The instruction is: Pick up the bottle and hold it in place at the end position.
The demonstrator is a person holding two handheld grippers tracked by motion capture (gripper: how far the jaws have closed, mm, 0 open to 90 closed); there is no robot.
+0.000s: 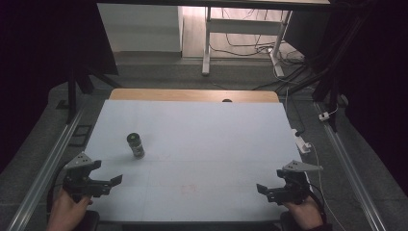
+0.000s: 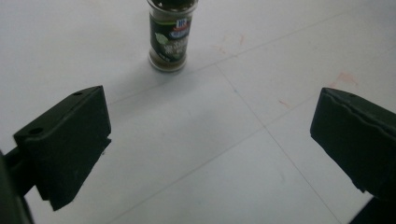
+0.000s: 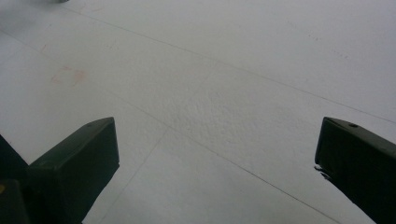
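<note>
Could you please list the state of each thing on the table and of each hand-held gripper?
Spice jar: upright, lid on, standing free on the table.
Left hand-held gripper: open, empty, apart from the jar.
Right hand-held gripper: open, empty, over bare table.
Table: white top, faint reddish stains.

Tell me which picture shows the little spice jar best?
The left gripper view shows the spice jar best: it is close, upright, and you can see its green label, though its cap is cut off at the top edge. In the high view the jar looks small and dark on the table.
</note>
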